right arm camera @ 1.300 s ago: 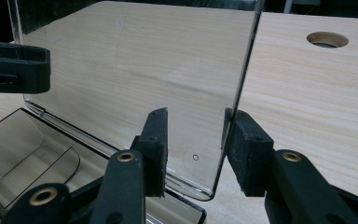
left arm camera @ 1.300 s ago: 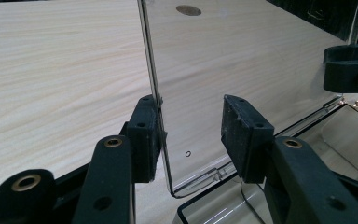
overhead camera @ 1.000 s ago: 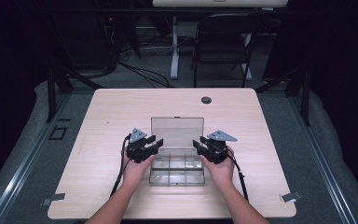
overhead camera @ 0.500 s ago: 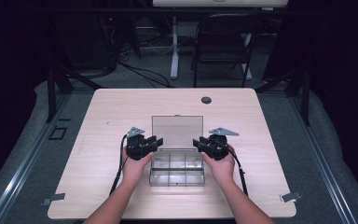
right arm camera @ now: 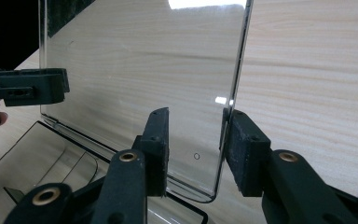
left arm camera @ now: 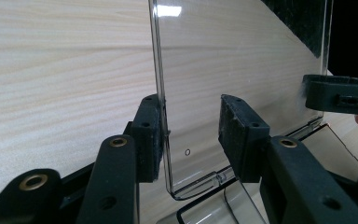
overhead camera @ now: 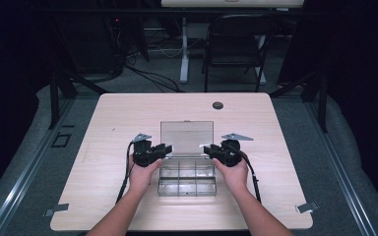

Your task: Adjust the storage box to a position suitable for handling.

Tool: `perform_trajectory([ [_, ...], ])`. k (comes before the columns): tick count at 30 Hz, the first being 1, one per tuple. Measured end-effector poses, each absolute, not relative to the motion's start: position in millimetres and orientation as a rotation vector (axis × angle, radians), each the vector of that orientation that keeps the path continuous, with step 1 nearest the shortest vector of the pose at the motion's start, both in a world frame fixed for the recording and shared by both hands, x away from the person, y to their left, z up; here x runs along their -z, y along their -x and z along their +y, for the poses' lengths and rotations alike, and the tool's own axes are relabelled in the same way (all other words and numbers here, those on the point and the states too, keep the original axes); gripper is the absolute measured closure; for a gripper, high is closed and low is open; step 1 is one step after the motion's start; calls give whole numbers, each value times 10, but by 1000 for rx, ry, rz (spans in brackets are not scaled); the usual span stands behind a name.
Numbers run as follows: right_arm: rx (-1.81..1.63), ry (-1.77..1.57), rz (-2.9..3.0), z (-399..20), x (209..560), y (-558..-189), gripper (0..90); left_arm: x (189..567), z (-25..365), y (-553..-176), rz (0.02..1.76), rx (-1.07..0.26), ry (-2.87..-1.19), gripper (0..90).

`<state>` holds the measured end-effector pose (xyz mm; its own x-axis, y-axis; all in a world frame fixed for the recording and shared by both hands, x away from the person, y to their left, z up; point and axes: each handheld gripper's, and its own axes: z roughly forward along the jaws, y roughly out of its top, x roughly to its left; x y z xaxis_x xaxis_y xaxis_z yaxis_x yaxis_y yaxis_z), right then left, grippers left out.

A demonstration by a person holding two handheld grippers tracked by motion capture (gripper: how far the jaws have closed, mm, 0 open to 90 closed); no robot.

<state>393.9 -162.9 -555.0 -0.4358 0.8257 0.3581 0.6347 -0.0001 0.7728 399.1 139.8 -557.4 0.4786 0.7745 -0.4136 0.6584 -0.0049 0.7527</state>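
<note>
A clear plastic compartment box [overhead camera: 187, 183] lies on the table with its lid [overhead camera: 187, 135] standing upright at the far side. My left gripper [overhead camera: 166, 147] straddles the lid's left edge [left arm camera: 161, 93]. The edge lies against one pad [left arm camera: 150, 135] and the other pad stands apart. These jaws have just been closing a little, with the lid's edge between them. My right gripper [overhead camera: 207, 149] straddles the lid's right edge [right arm camera: 235, 70], which sits close to one pad [right arm camera: 242, 149], while the other pad [right arm camera: 157, 144] is off the plastic. Each gripper sees the other across the lid.
The wooden table [overhead camera: 113, 123] has bare room on both sides of the box. A small dark round thing [overhead camera: 218, 105] sits near the far edge. A chair [overhead camera: 234, 44] and cables stand on the floor beyond the table.
Both hands have shifted very slightly away from the person. The lid stands upright as before.
</note>
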Motion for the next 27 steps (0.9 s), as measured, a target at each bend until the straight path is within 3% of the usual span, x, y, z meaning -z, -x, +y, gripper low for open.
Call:
perform_trajectory([
  [27, -1436, -1697, 2078, -1667, 5603, -4019, 610, 5641, 1432, -4079, 1337, -3, -1661, 600],
])
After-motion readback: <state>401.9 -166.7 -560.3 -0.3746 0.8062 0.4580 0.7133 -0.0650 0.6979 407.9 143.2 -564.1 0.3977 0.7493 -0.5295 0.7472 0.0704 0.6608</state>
